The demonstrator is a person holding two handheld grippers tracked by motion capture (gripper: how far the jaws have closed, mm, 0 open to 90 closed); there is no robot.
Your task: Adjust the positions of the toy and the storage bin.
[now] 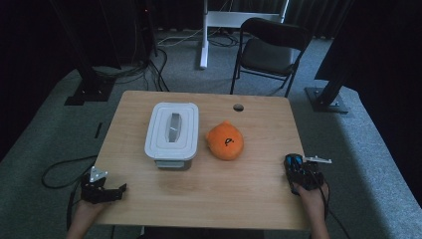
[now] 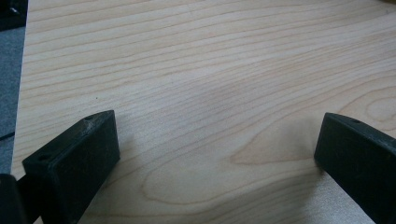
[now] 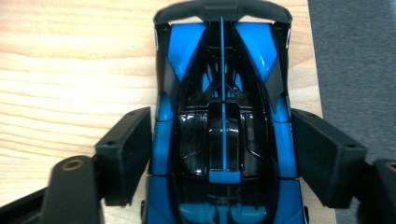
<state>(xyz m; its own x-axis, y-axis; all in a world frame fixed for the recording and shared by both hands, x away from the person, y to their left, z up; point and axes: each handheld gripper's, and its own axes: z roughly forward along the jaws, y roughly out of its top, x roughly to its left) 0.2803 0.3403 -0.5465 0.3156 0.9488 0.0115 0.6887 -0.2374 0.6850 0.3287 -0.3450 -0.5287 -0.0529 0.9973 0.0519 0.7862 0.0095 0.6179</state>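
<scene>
At the near right edge of the worktop (image 1: 209, 194), the right gripper (image 1: 302, 175) sits in a person's hand, with a blue and black toy car (image 1: 296, 167) lying between its jaws. Seen from the right gripper view, the toy car (image 3: 223, 140) points away along the wood, its rear wing at the far end, close to the worktop's right edge with grey carpet (image 3: 359, 56) beyond. The jaws stand on either side of the car's body; the left one is right against its flank and the right one is just beside it, and whether they press cannot be told for sure, so the grip reads as released around the car.

Across at the near left corner, the left gripper (image 1: 102, 190) rests in the other hand, its jaws spread wide over bare wood (image 2: 210, 84) with nothing between them.

Farther in, near the middle, an orange plush toy (image 1: 225, 141) lies on the worktop, and just to its left stands a white lidded box (image 1: 172, 133). A small round hole (image 1: 238, 107) marks the far edge. Beyond the worktop a dark chair (image 1: 268, 50) stands on the carpet.
</scene>
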